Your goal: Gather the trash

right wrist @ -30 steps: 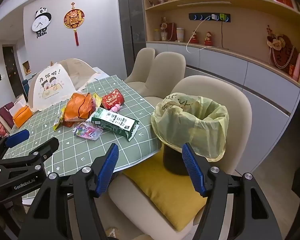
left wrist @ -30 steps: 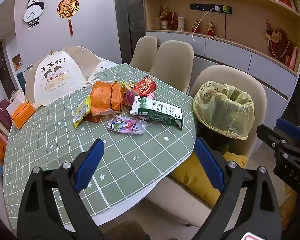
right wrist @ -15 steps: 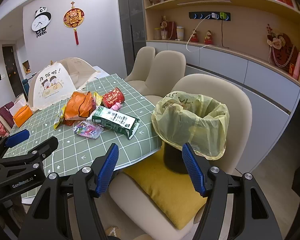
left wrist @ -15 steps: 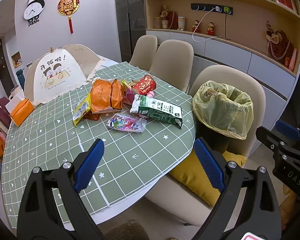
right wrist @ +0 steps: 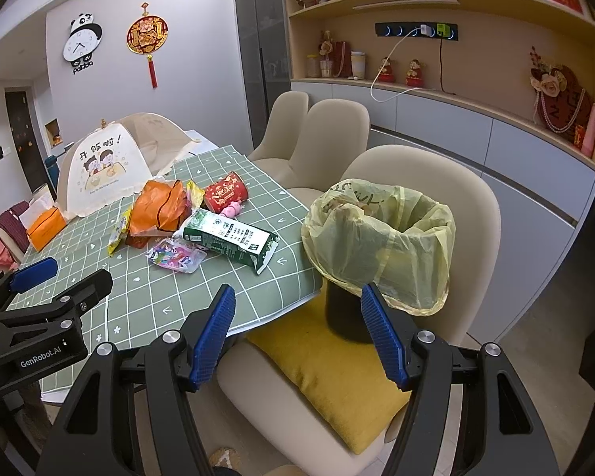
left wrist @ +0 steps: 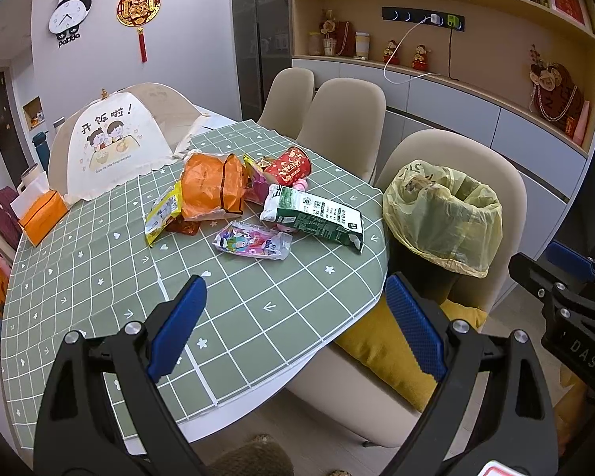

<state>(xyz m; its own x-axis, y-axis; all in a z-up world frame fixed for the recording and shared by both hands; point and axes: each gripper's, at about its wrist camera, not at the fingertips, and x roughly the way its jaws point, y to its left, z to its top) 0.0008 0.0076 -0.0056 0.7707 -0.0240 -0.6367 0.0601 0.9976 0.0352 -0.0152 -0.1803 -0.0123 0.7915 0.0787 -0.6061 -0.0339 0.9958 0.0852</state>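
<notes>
Green checked cloth is covering the table [left wrist: 99,277] in the left wrist view, and the trash is lying in a loose heap near its far edge: a green milk carton [left wrist: 313,220], a pink wrapper [left wrist: 252,240], an orange bag [left wrist: 212,186], a yellow packet [left wrist: 162,212] and a red cup [left wrist: 289,164]. The left gripper [left wrist: 293,321] is hanging wide open and empty, short of the heap. The carton looks light and fairly stiff, best pinched across its flat sides; the wrappers are probably thin and slippery.

The right wrist view is showing more of the bin [right wrist: 380,238], its yellow liner open, standing on a yellow cushion [right wrist: 325,365] on the chair [right wrist: 448,182] just beside the table. The right gripper [right wrist: 297,333] is also spread wide, holding nothing.
</notes>
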